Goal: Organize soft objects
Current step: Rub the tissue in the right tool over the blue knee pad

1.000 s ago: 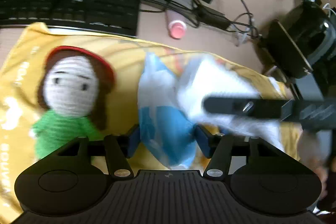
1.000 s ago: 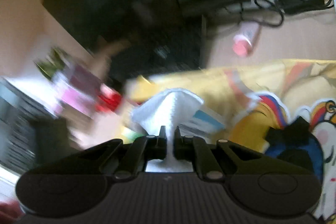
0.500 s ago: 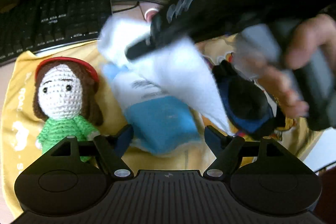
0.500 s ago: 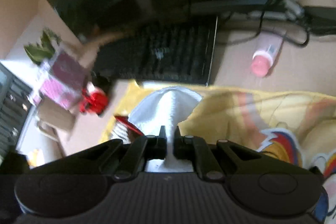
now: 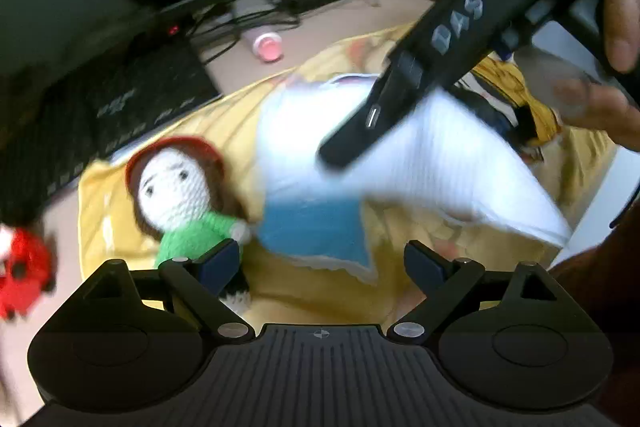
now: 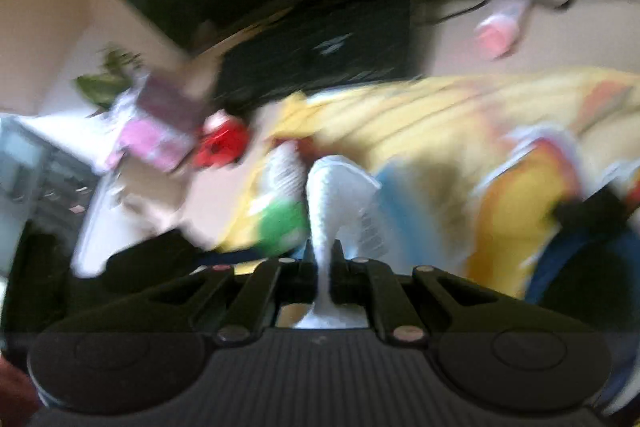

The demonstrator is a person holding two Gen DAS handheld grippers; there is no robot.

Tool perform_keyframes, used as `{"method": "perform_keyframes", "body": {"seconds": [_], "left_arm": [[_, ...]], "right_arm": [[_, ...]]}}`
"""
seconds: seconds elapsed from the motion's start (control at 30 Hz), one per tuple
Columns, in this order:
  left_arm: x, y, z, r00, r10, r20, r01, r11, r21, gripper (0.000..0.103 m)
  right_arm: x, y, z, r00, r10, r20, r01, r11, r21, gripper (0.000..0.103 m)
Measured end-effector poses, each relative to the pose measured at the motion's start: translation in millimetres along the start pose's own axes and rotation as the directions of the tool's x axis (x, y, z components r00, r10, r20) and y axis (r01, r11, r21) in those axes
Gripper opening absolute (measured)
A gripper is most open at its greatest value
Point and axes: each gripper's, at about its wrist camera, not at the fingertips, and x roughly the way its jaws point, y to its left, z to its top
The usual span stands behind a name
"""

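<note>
One white ribbed cloth (image 5: 432,163) hangs pinched between the closed fingers of the right gripper (image 6: 325,269), lifted above the yellow printed fabric (image 5: 320,291). Just beside it lie a blue-and-white soft piece (image 5: 316,231) and a crocheted doll in a green top (image 5: 176,187). The left gripper (image 5: 322,263) hovers spread wide, empty.

"DAS" on right claw (image 5: 362,131) body.

Left gripper (image 5: 322,261): jaws spread wide, nothing between them. Right gripper (image 6: 322,267): jaws closed together, gripped by the person's right hand (image 5: 608,67).
</note>
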Motion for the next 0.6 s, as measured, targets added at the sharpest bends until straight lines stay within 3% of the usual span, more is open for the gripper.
{"method": "perform_keyframes", "body": {"seconds": [0.13,0.3,0.43,0.5,0.53,0.6], "left_arm": [[13,-13,7,1.000,0.004,0.006,-0.004,0.998,0.062,0.093],[38,-17,15,0.998,0.062,0.034,-0.064,0.995,0.081,0.094],[56,-15,18,0.992,0.115,0.041,-0.119,0.988,0.096,0.093],[64,-10,23,0.995,0.094,0.035,-0.096,0.994,0.059,0.083],[68,-7,27,0.997,0.073,0.030,-0.074,0.997,0.033,0.067],[75,2,36,1.000,-0.006,0.027,0.007,0.999,-0.053,0.063]], "right_arm": [[6,9,-18,0.997,0.054,-0.058,-0.054,0.998,0.013,0.006],[-7,-26,-27,0.996,-0.073,-0.048,0.076,0.995,0.068,0.006],[-30,-49,-31,0.992,-0.123,-0.005,0.122,0.984,0.130,0.006],[-42,-58,-32,0.990,-0.140,0.021,0.135,0.978,0.160,0.006],[-46,-60,-31,0.989,-0.147,0.035,0.139,0.976,0.168,0.006],[-52,-62,-29,0.985,-0.160,0.061,0.147,0.973,0.179,0.006]]}}
